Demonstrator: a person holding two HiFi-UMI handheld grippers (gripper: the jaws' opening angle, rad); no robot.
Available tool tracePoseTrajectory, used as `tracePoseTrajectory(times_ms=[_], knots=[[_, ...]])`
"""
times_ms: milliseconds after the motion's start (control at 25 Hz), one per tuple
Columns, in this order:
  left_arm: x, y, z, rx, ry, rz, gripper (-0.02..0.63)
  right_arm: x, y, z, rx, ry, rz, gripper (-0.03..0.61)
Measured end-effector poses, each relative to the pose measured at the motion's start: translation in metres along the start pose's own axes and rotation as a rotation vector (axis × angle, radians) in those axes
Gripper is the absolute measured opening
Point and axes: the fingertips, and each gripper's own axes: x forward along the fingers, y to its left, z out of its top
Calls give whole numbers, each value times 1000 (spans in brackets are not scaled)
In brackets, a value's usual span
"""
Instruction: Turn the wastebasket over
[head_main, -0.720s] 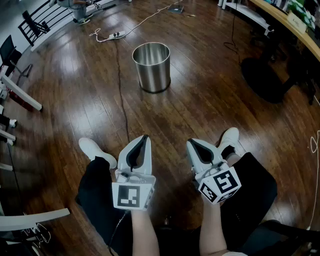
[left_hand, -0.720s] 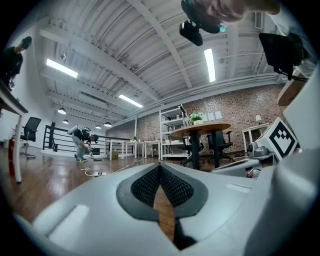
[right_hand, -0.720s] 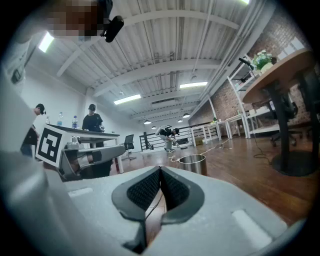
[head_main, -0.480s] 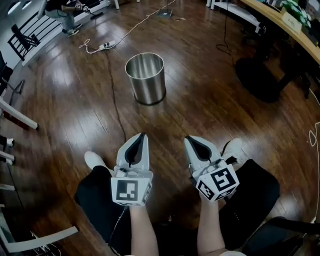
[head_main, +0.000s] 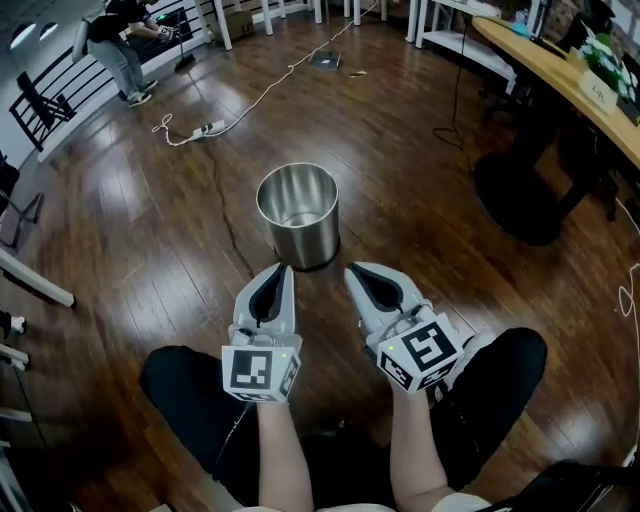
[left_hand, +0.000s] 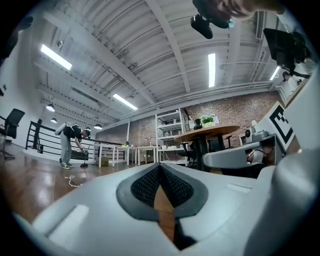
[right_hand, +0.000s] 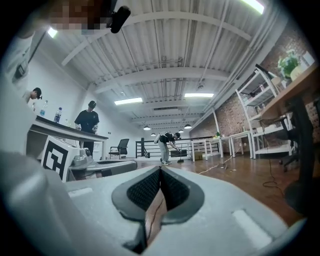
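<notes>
Upright, mouth up: shiny cylindrical steel wastebasket (head_main: 298, 215) on the dark wooden floor (head_main: 150, 200), well in from its edges. Left tongs (head_main: 283, 272) and right tongs (head_main: 353, 271) both clenched, nothing between them. Held level, side by side, tips near the wastebasket but apart from it.

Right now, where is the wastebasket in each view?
Head view: wastebasket, centre, upright, mouth up.
Left gripper view: not in it.
Right gripper view: not in it.
Shared landmark: bending person, top left in head view, left in left gripper view, centre in right gripper view.
</notes>
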Motion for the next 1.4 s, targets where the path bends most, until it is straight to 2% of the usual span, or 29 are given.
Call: tracePoseTrajectory(times_ms=[360, 440, 560, 680, 800, 960, 1120, 1280, 1400], knots=[[84, 108, 9, 46, -39, 66, 15, 131, -56, 23, -55, 8, 70, -8], [91, 134, 6, 46, -38, 99, 15, 159, -59, 18, -79, 37, 84, -8], [100, 171, -5, 41, -31, 158, 21, 201, -52, 6, -121, 76, 154, -8], [114, 201, -22, 11, 2, 190, 56, 237, -48, -7, -149, 133, 215, 7], [122, 223, -36, -39, 5, 201, 91, 266, -44, -36, -188, 240, 252, 107], [133, 250, -50, -40, 31, 223, 207, 296, -38, -72, -201, 368, 299, 194], [139, 264, -81, -80, 80, 256, 287, 312, -37, -122, -162, 495, 321, 196], [147, 274, -123, -128, 147, 268, 298, 331, -30, -178, -193, 640, 302, 195], [144, 288, -144, -183, 160, 327, 277, 337, -16, -220, -245, 775, 316, 194]])
